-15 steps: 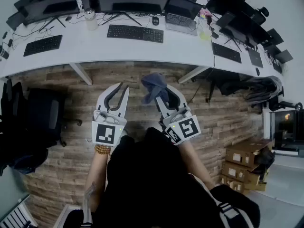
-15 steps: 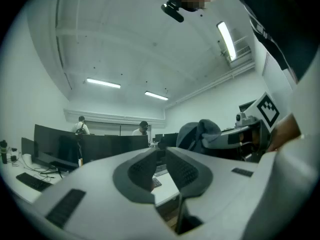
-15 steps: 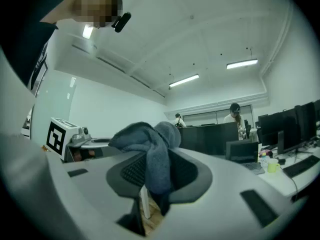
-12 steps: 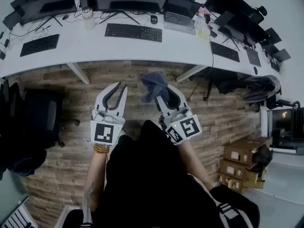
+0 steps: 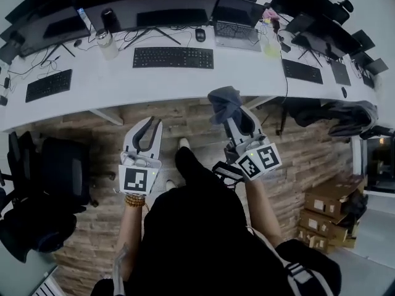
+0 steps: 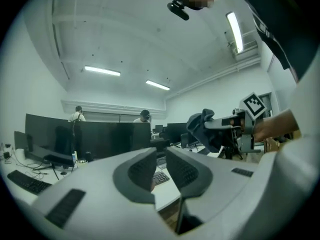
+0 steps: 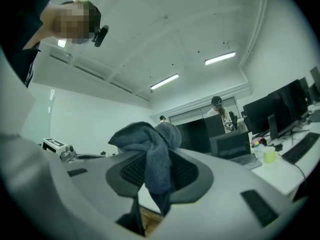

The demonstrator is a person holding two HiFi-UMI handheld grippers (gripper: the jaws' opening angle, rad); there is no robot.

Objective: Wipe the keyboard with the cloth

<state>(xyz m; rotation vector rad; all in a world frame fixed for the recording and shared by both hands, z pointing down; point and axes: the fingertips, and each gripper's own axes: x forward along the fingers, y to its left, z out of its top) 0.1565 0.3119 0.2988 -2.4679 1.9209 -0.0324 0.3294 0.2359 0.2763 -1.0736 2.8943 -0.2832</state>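
Keyboard wiping has not begun. I judge this to be the approach, since both tools hang over the wood floor (image 5: 80,128), short of the white desk's (image 5: 123,82) front edge.

From the left, a left keyboard (image 5: 48,85) lies near the desk's left end. The left gripper (image 5: 153,123) has its jaws together and holds nothing. Ahead of it, at mid-desk, lies the middle keyboard (image 5: 173,57) (probably the target, though the task does not say which). The cloth (image 5: 223,102), dark and bunched, is pinched in the right gripper (image 5: 239,123), just short of the front edge and well apart from any keys. A right keyboard (image 5: 302,70) sits toward the right end.

The next move calls for carrying the cloth forward over the edge and lowering it flat onto the keys.

Only the head view shows the desk's layout and the gap left to cross. The right gripper view alone shows the pads squeezing the cloth, a wad above them and a tail hanging below. The left gripper view confirms its own jaws are empty and shows the cloth side-on.
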